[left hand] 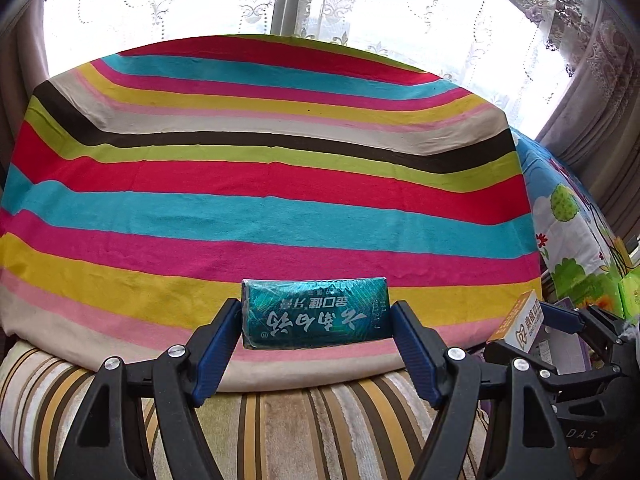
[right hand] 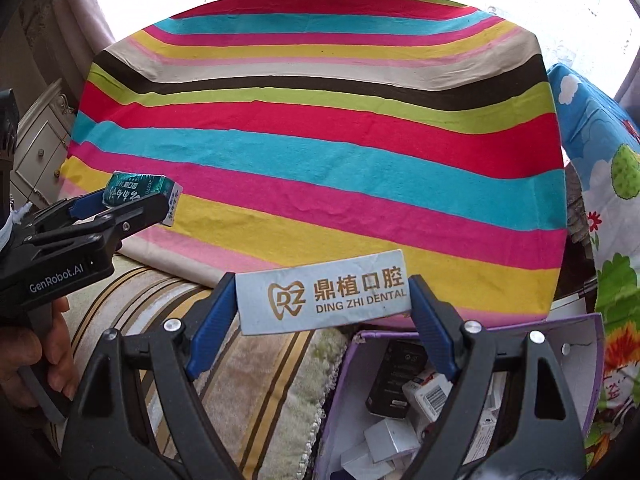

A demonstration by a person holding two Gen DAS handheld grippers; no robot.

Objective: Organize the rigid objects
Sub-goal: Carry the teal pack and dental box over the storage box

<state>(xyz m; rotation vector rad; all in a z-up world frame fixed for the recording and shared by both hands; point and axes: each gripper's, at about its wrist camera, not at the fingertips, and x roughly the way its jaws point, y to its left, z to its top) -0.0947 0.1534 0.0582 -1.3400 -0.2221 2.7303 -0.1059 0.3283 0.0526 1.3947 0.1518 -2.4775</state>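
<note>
while a purple box (right hand: 592,360) of small cartons sits unsorted below, the left gripper (left hand: 316,320) pinches a teal toothpaste box (left hand: 314,312) and the right gripper (right hand: 322,300) a white dental carton (right hand: 320,292), fingers pressed on both, above the striped-cloth counter (right hand: 320,140); neither is placed yet.
</note>
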